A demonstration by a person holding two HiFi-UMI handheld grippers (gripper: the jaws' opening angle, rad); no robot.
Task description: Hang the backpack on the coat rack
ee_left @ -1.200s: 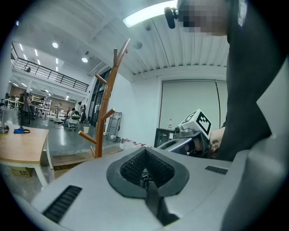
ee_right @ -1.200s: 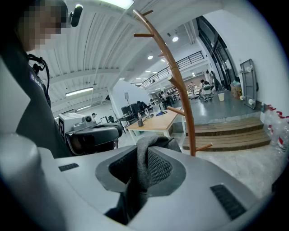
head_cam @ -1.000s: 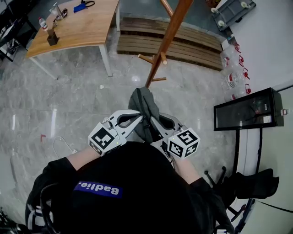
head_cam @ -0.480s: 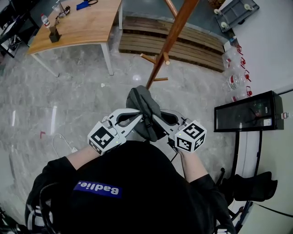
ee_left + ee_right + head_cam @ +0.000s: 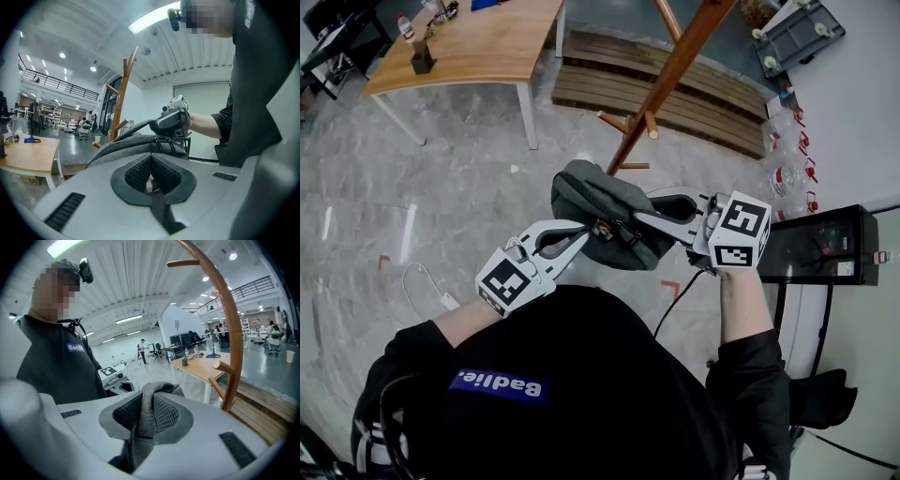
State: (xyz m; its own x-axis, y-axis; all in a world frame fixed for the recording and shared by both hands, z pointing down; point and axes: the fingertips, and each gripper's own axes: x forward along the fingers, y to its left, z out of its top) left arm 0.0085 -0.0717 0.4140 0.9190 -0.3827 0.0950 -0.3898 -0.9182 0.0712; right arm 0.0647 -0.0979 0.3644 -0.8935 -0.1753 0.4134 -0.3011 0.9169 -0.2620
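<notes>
The grey backpack [image 5: 602, 212] hangs in the air between my two grippers, in front of the person's chest. My left gripper [image 5: 587, 234] is shut on a black strap [image 5: 158, 199] of the backpack [image 5: 133, 143]. Raised at the right, my right gripper [image 5: 654, 210] is shut on a grey fabric loop [image 5: 144, 420] of the bag. The brown wooden coat rack [image 5: 677, 73] stands just beyond the backpack, its pegs [image 5: 628, 122] bare. Its curved top arm [image 5: 232, 329] fills the right gripper view, and the left gripper view shows its pole [image 5: 120, 99].
A wooden table [image 5: 473, 47] stands at the far left. A slatted wooden platform [image 5: 680, 89] lies behind the rack. To the right are a black cabinet [image 5: 820, 248] and water jugs [image 5: 787, 155]. A white cable [image 5: 427, 292] lies on the marble floor.
My right gripper has risen and swung out to the right with its hold on the bag. The backpack has lifted and turned to lie across between the grippers. The left gripper has hardly moved.
</notes>
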